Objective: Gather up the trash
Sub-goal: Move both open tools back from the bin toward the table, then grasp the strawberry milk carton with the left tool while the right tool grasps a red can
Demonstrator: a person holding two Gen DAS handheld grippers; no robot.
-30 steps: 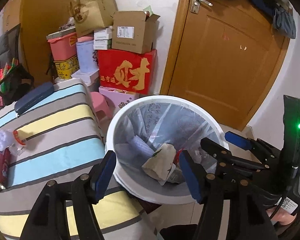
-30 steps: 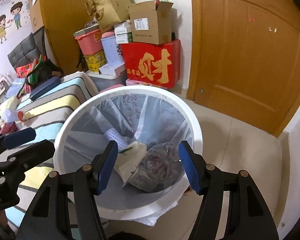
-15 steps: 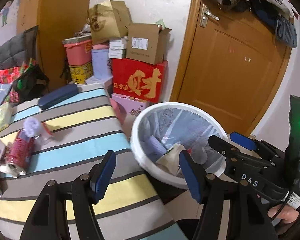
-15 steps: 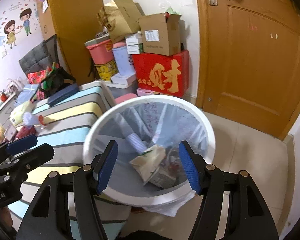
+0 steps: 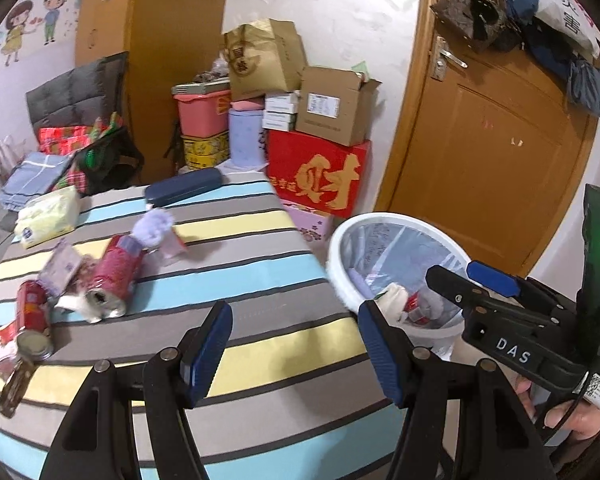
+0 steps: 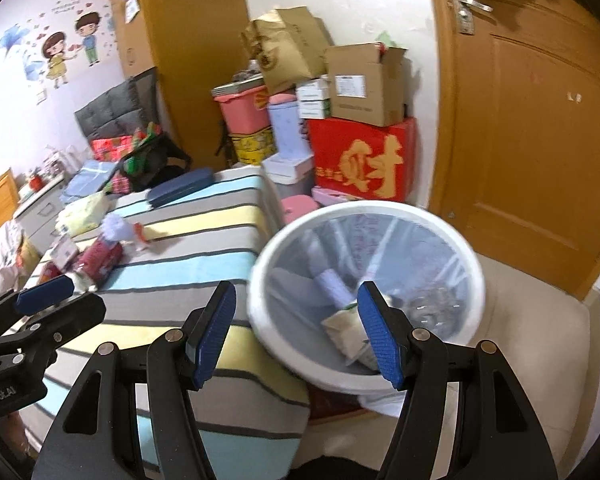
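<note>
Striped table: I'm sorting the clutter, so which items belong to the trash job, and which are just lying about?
Job:
crumpled red wrapper
red can
white tissue
white trash bin
left gripper, open
right gripper, open

Lying about:
navy case
yellow tissue pack
stacked boxes

A striped table (image 5: pixel 260 292) is being occupied by cans (image 5: pixel 32 324), a red wrapped roll (image 5: pixel 114 280) and crumpled wrappers (image 5: pixel 62 268). A dark blue case (image 5: pixel 183 187) and a tissue pack (image 5: pixel 48 216) are being carried at its far end.
</note>
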